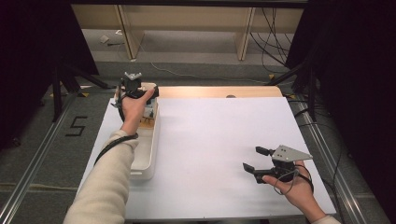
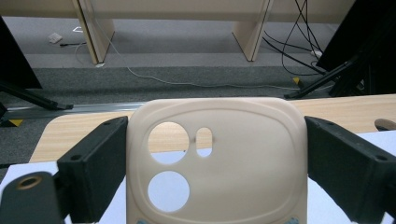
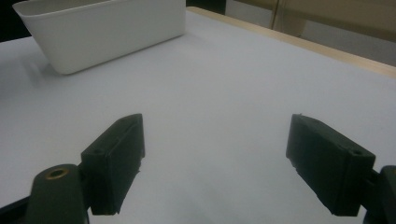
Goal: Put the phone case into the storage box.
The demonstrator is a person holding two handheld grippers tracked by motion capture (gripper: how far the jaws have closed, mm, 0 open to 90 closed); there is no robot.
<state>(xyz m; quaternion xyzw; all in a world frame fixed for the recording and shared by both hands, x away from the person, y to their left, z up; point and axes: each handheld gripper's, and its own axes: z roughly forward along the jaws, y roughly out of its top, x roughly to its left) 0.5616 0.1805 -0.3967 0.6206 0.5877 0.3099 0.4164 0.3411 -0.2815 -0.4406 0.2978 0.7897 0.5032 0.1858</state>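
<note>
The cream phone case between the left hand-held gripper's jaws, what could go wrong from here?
1. The phone case fills the whole gap between the left hand-held gripper jaws; whether they press it is unclear, so it might slip back into the white bin.
2. The case looks thin, with camera cut-outs; squeezing hard could bow it.
3. The right hand-held gripper waits open far away, too distant to catch it.

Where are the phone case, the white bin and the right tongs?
phone case (image 2: 243, 154): left gripper view, its flat back beside the camera holes.
white bin (image 3: 112, 32): right gripper view, its near side wall.
right tongs (image 1: 255, 158): high view, the gap between the two tips.
</note>
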